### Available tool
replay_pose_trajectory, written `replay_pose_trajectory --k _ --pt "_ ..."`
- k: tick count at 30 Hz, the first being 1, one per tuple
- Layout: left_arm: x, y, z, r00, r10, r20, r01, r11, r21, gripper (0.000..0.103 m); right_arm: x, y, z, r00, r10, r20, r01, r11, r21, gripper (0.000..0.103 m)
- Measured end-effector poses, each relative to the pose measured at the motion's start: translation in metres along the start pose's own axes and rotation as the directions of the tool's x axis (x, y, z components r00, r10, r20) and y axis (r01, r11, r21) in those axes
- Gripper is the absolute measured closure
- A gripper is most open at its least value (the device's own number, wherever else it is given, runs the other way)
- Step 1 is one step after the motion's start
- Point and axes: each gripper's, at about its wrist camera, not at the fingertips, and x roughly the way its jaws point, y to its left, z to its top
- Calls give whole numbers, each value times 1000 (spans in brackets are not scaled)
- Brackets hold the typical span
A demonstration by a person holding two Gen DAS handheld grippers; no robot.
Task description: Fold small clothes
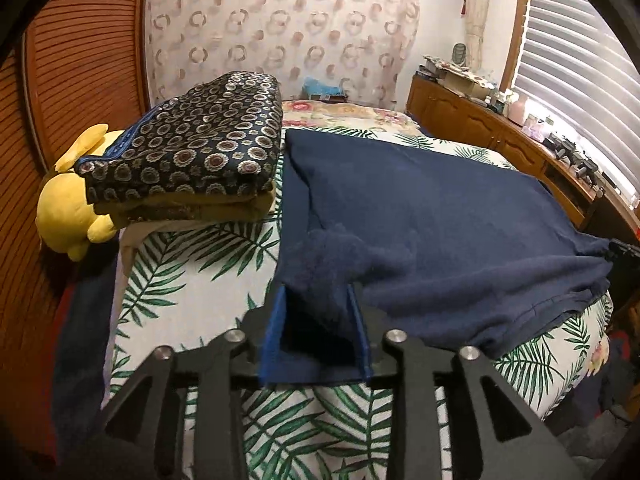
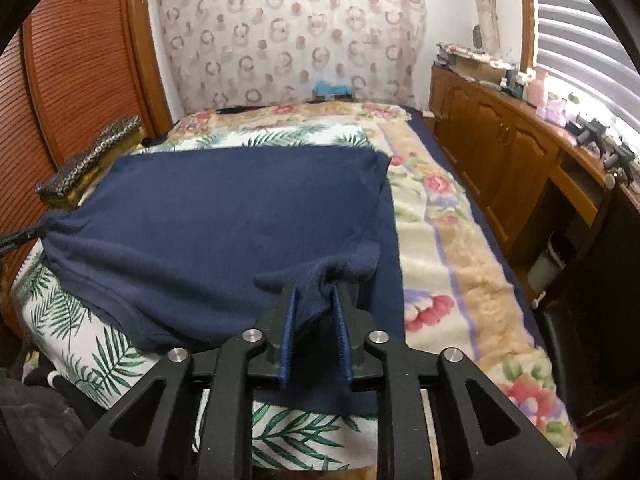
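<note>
A bed (image 2: 448, 240) with a palm-leaf sheet is carrying a navy shirt (image 2: 224, 216), which is lying spread flat across it. A stack of folded clothes (image 1: 192, 160) is sitting beside the shirt's left edge, a yellow plush toy (image 1: 68, 216) lying behind it. The left tongs (image 1: 316, 300) are standing partly apart around the shirt's near left corner. The right tongs (image 2: 316, 296) are standing narrowly parted, with the bunched near right corner between them.
</note>
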Motion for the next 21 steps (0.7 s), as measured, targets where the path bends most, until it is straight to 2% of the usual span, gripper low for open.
replay_pose_trajectory --k 3,7,14,21 --pt "-1 1 -1 1000 5 -6 -5 1000 6 60 -4 0 5 1000 -21 24 21 1000 -8 76" --pt "-4 -1 0 1000 11 6 -11 1000 11 48 -2 9 11 999 -7 40 8 1000 -23 70" --pt "3 -3 -1 999 33 -15 -33 999 12 48 27 38 17 998 58 29 -57 997 -55 69" --pt "11 -2 -7 998 45 -32 -44 999 11 48 68 75 21 994 111 -21 -112 986 -124 68"
